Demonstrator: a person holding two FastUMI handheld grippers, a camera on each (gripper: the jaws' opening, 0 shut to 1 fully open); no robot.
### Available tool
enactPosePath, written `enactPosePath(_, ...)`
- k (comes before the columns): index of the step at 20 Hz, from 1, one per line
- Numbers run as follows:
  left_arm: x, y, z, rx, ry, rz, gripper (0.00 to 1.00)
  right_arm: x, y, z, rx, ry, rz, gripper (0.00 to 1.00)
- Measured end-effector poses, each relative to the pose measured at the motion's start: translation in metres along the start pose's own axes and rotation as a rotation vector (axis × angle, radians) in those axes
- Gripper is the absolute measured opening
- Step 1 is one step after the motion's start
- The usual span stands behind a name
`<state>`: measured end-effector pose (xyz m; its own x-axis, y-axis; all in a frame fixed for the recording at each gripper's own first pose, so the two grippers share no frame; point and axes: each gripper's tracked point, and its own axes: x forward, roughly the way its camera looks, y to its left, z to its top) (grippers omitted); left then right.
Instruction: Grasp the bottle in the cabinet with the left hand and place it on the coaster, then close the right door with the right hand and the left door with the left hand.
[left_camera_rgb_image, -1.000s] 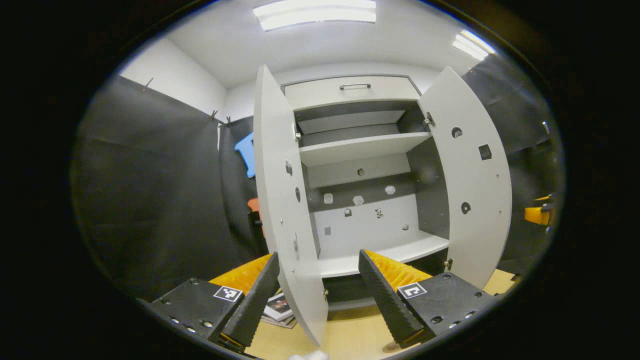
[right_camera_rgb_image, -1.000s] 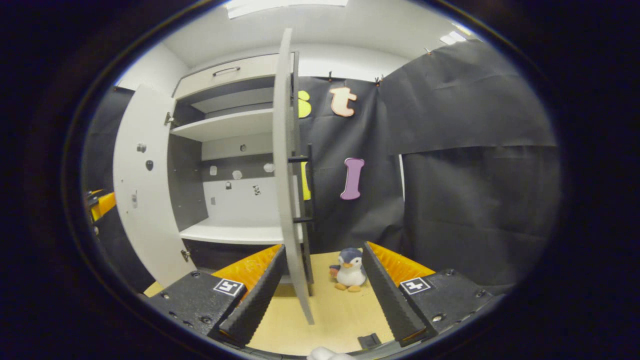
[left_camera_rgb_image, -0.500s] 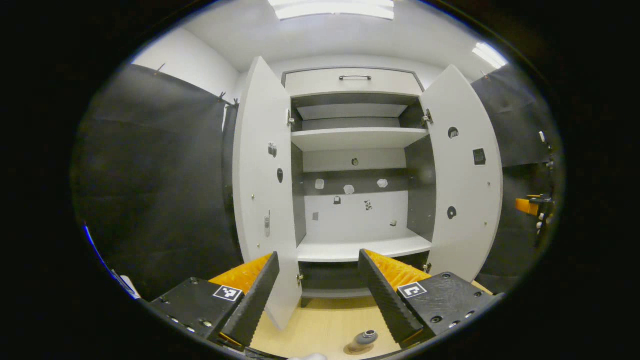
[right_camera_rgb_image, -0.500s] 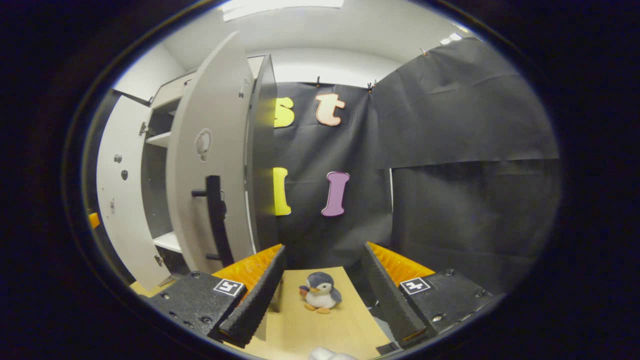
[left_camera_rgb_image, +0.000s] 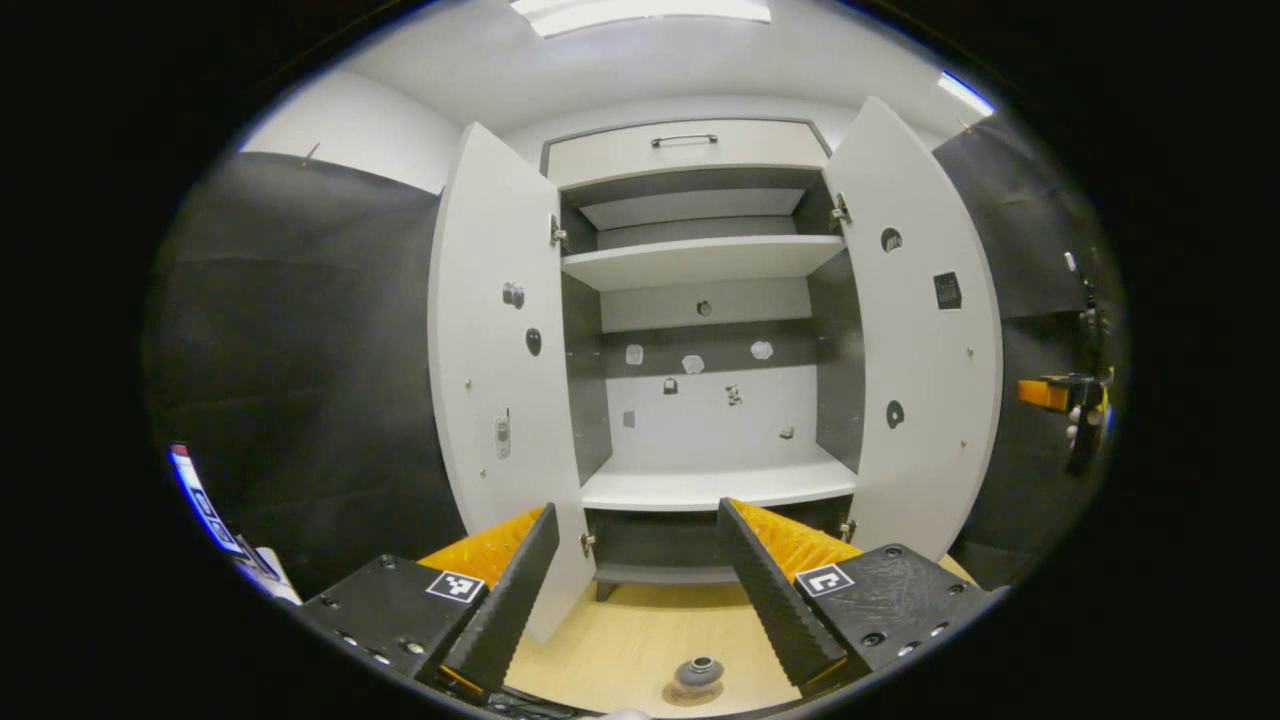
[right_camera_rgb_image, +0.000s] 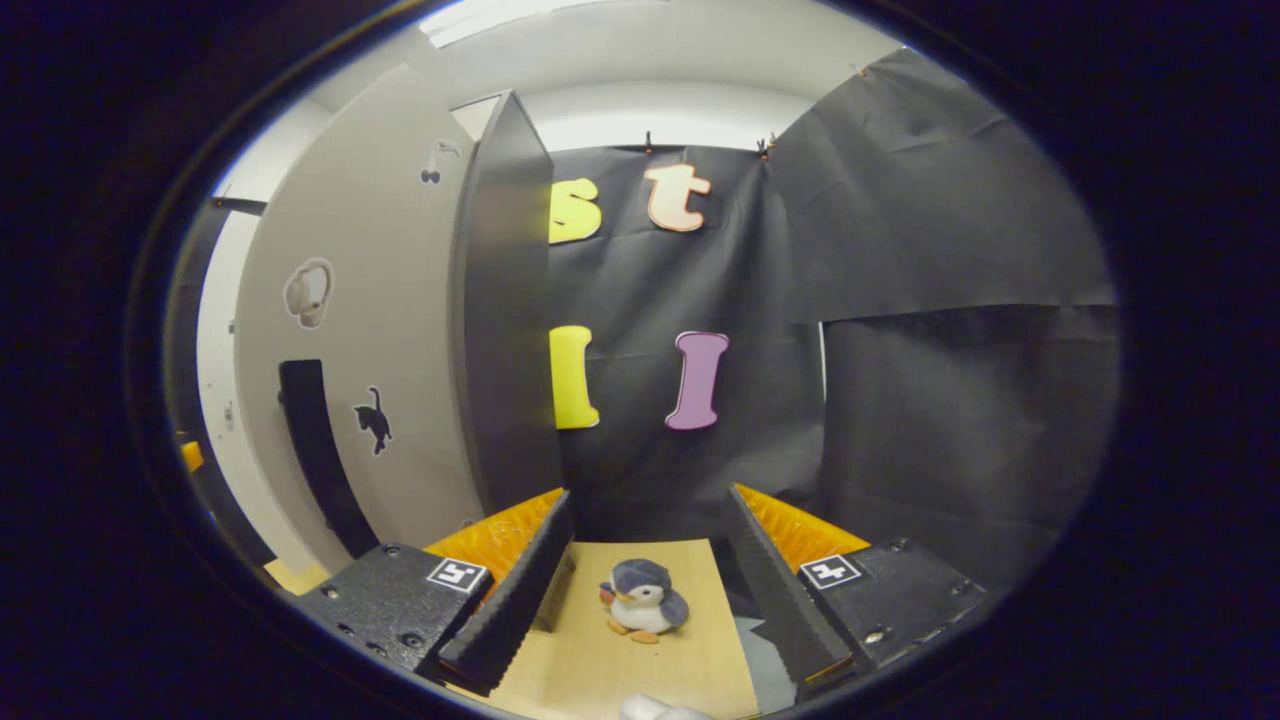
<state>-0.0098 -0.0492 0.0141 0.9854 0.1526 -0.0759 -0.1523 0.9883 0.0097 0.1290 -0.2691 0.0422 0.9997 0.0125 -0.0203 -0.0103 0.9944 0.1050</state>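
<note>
Your cabinet (left_camera_rgb_image: 700, 270) reads as smooth matt laminate, pale doors and shelves over darker inner panels. The tabletop (left_camera_rgb_image: 630, 650) is light wood grain, faint sheen. Your left gripper (left_camera_rgb_image: 632, 590) has ribbed, rubbery-looking finger pads. The penguin toy (right_camera_rgb_image: 640, 598) is soft plush. The bottle (left_camera_rgb_image: 697, 673) sits on a coaster (left_camera_rgb_image: 690, 694), possibly cork; too small to confirm.

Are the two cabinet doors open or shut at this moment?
Open, both. In the left gripper view the left door and right door swing outward, exposing the bare shelves.
</note>
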Motion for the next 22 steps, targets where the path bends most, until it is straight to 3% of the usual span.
enactPosePath(9, 0.006, 0.044, -0.023, -0.052, 0.024, -0.006, 0.98, 0.007, 0.105, 0.022, -0.052, -0.075, 0.123, 0.96)
enactPosePath(12, 0.009, 0.069, -0.031, -0.059, 0.031, -0.006, 0.97, 0.004, 0.111, 0.025, -0.103, -0.088, 0.073, 0.93)
enactPosePath(17, 0.016, 0.097, -0.035, -0.075, 0.030, -0.029, 0.98, -0.001, 0.121, 0.024, -0.083, -0.060, 0.019, 0.94)
enactPosePath(22, 0.020, 0.120, -0.035, -0.090, 0.018, -0.038, 0.97, 0.001, 0.170, 0.017, -0.085, -0.042, 0.052, 0.94)
